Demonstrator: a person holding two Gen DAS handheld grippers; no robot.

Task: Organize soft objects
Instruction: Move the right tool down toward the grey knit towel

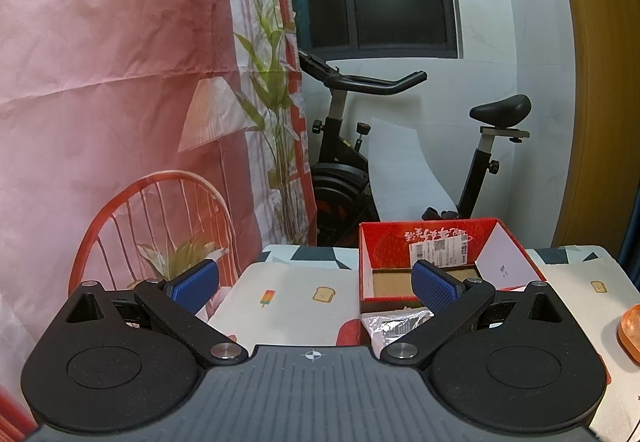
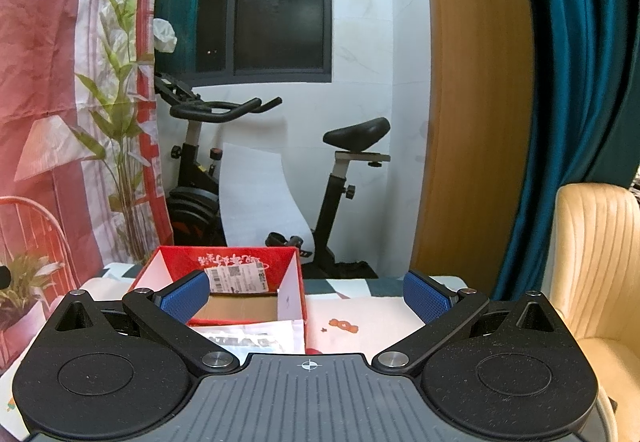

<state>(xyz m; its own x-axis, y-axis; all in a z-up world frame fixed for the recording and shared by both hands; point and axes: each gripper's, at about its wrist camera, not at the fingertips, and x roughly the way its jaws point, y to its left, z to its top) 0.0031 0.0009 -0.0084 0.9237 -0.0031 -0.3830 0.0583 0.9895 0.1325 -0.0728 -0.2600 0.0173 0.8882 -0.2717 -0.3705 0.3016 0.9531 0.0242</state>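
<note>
Two views, so left wrist one first. The left hand-held gripper had its blue pads spread wide apart with nothing between them, hanging above the surface, which was covered in a cloth printed with a popsicle and toast. The red box sat open on that surface just ahead and to the right of center, so the right pad overlapped its front wall in the picture; whether it touched the box, couldn't tell. Inside you could see a brown cardboard bottom and a shipping label on the back wall. A crinkly silver plastic packet lay right in front of the box, low beside the right finger. An orange thing peeked in at the far right edge, well apart from the fingers and too cut off to identify. An exercise bike stood behind the surface.

Right wrist view: the right hand-held gripper was also wide open and empty. Here the same red box was ahead and to the left, with the left pad in front of its near corner. A clear printed bag lay in front of the box, between the fingers but lower down. A small orange candy-shaped print or item was on the cloth right of the box, inside the finger span. A cream chair stood off to the right.
</note>
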